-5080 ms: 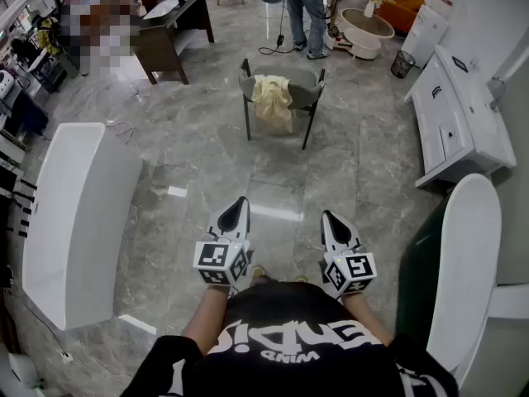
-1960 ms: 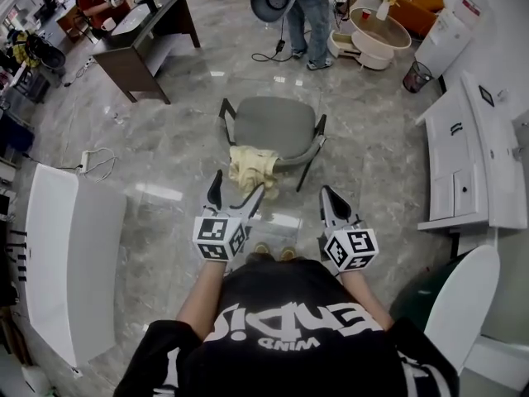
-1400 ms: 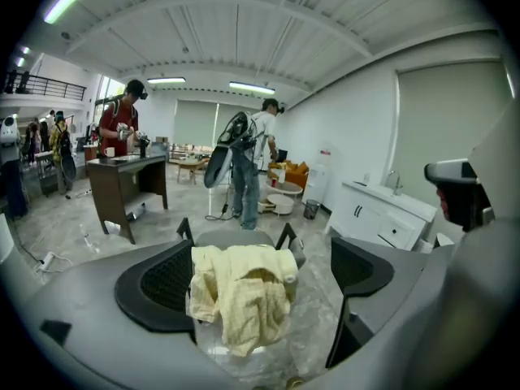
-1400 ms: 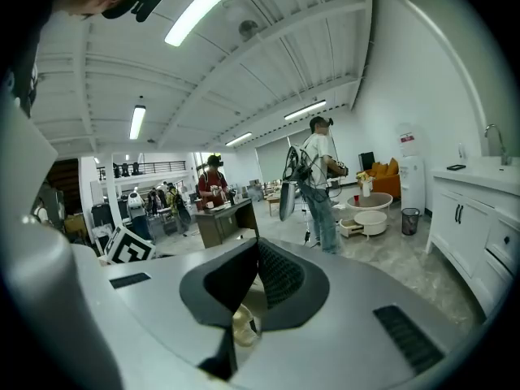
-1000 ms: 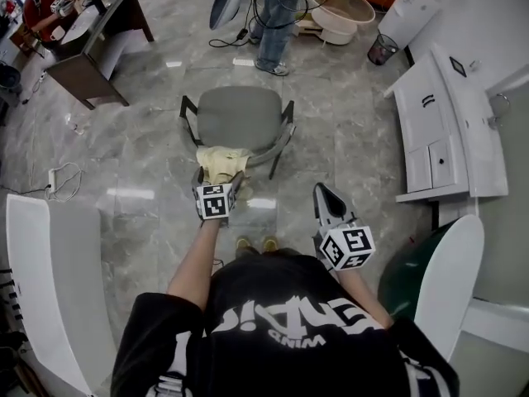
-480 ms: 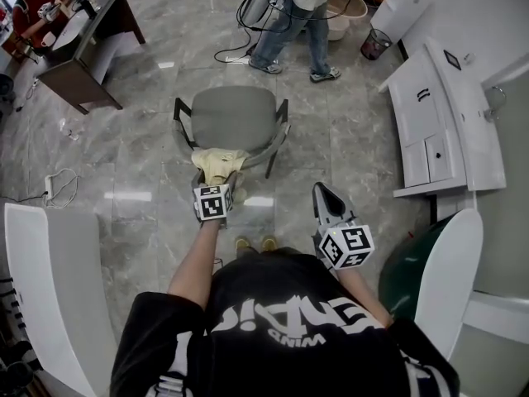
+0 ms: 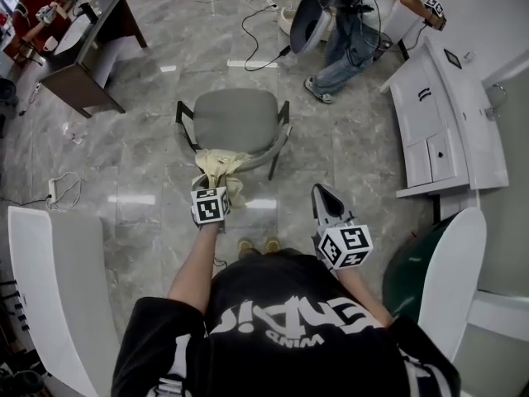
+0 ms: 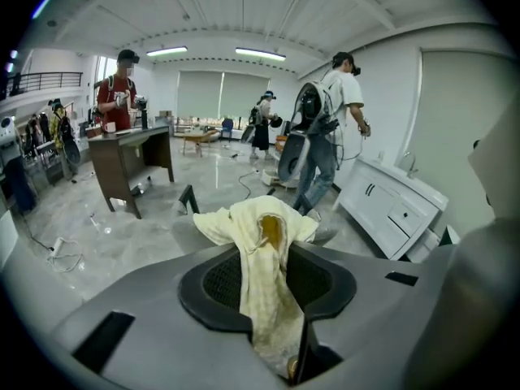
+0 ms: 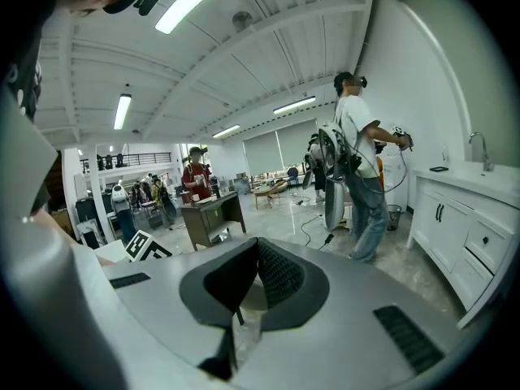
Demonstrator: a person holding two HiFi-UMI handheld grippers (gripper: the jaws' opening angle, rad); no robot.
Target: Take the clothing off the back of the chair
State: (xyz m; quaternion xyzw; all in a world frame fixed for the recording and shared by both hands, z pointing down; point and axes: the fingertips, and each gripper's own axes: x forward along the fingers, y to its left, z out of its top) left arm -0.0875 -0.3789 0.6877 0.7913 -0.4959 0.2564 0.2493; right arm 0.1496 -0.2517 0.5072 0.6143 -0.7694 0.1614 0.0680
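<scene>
A pale yellow piece of clothing (image 7: 218,167) hangs over the back of a grey chair (image 7: 235,118) just ahead of me. My left gripper (image 7: 218,185) reaches to it, and its jaws are closing with the cloth pinched between them. In the left gripper view the clothing (image 8: 264,230) runs from the chair back down through the left gripper (image 8: 270,287). My right gripper (image 7: 323,195) hovers to the right of the chair, off the cloth. In the right gripper view the right gripper (image 9: 242,289) has its jaws together with nothing in them.
A dark desk (image 7: 83,52) stands far left with a person behind it. Another person (image 7: 343,35) with gear walks beyond the chair. A white cabinet (image 7: 446,114) lines the right side, a white table (image 7: 58,288) sits left, and a cable (image 7: 58,190) lies on the floor.
The left gripper's jaws have closed on the clothing at the chair back. The person behind the chair has walked to the right. My right gripper has stayed put.
</scene>
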